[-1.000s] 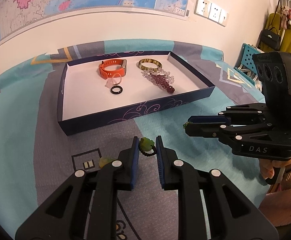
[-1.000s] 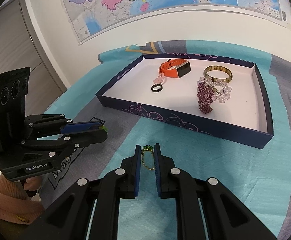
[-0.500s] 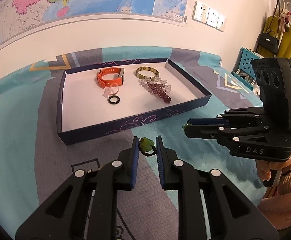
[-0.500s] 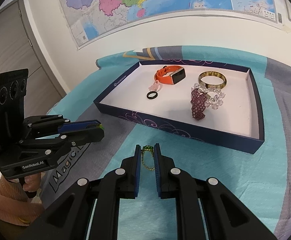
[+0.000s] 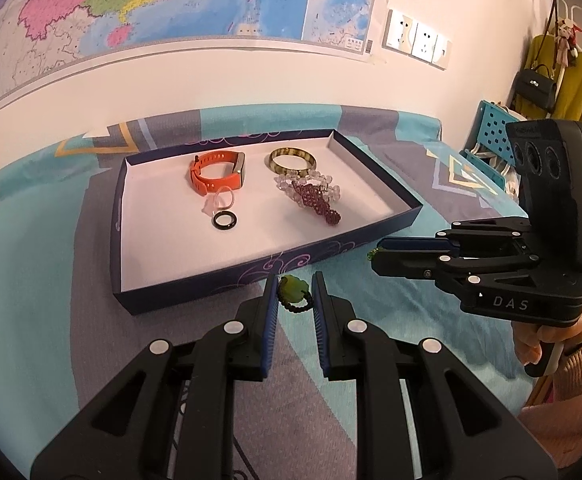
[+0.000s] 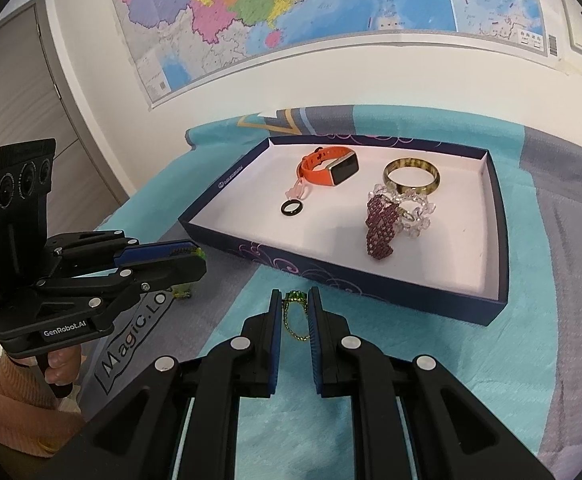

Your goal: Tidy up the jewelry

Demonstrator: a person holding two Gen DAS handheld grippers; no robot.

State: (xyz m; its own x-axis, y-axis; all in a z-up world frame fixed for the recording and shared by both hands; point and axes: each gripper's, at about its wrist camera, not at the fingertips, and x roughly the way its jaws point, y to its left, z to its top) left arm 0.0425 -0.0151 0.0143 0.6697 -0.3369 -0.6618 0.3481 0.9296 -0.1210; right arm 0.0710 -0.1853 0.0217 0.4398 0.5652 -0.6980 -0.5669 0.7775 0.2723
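My left gripper is shut on a green jade pendant on a black beaded cord, just in front of the dark blue tray. My right gripper is shut on a gold chain with a green stone, also before the tray's near wall. Inside the tray lie an orange smartwatch, a black ring, a clear pink ring, a brown bangle and a purple and clear bead bracelet. Each gripper shows in the other's view, the right gripper at right, the left gripper at left.
A teal and grey bedspread covers the bed under the tray. A small green item lies on it below the left gripper. A wall with a map stands behind, sockets and hanging clothes at the right.
Both cameras have risen a little, so the tray sits lower in the frames. Each gripper stays shut on its own piece. A small yellow-green item has left the left wrist view.
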